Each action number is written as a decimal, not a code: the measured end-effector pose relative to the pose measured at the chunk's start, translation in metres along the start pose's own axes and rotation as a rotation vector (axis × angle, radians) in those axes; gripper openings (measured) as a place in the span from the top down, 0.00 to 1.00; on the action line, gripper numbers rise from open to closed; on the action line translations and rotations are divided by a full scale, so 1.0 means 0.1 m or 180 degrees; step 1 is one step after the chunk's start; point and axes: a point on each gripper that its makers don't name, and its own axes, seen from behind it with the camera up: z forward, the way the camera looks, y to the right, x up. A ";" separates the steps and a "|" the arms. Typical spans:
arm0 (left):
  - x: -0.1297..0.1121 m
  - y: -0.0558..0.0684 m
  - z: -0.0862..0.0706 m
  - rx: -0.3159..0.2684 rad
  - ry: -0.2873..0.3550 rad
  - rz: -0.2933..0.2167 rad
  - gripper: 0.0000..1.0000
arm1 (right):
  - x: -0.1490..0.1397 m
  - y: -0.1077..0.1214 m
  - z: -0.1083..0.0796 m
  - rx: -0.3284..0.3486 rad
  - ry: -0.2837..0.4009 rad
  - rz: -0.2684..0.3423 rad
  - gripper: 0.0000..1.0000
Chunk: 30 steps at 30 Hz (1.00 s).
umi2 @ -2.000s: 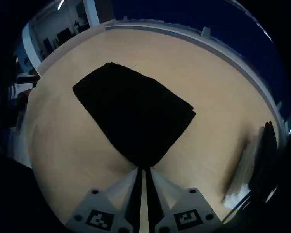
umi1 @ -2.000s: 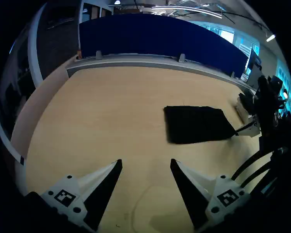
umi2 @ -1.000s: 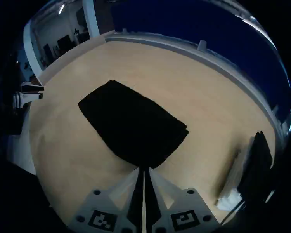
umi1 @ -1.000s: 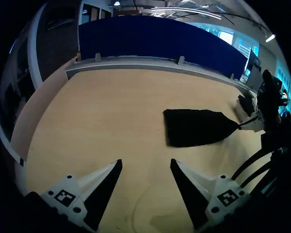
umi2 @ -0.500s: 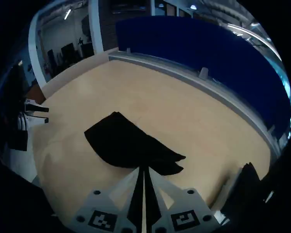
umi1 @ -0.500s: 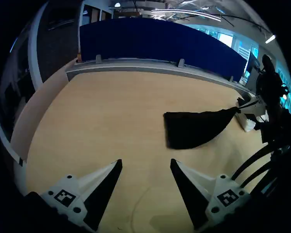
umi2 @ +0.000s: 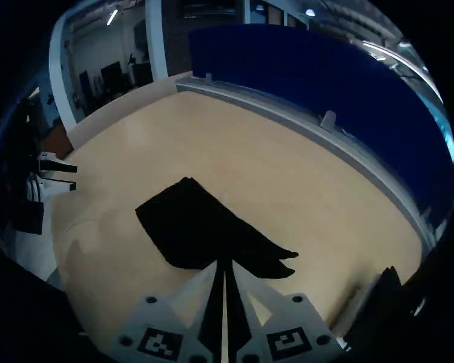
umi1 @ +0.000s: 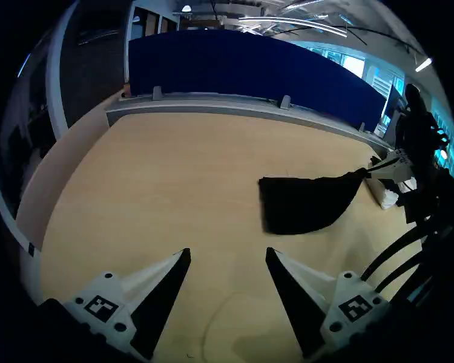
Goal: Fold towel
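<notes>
In the left gripper view, our left hand-held gripper (umi1: pixel 226 254) hangs open above the table (umi1: pixel 160 175); far right, we see the black towel (umi1: pixel 299 202) on the table, one corner held up by the right hand-held gripper (umi1: pixel 372 172); in the right gripper view, its fingers are closed on that raised corner, the rest lying flat.
</notes>
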 end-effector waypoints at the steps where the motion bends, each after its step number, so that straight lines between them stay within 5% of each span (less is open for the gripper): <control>1: 0.00 -0.01 0.00 -0.0002 0.0005 -0.0007 0.08 | 0.02 -0.02 0.02 0.0009 -0.0003 -0.0019 0.99; 20: 0.10 -0.19 -0.03 -0.0012 0.0110 -0.0132 0.08 | 0.39 -0.42 0.41 0.0207 -0.0081 -0.0300 0.99; 30: 0.08 -0.33 -0.11 0.0028 0.0127 -0.0140 0.08 | 0.47 -0.93 0.78 0.0452 -0.0219 -0.0526 0.99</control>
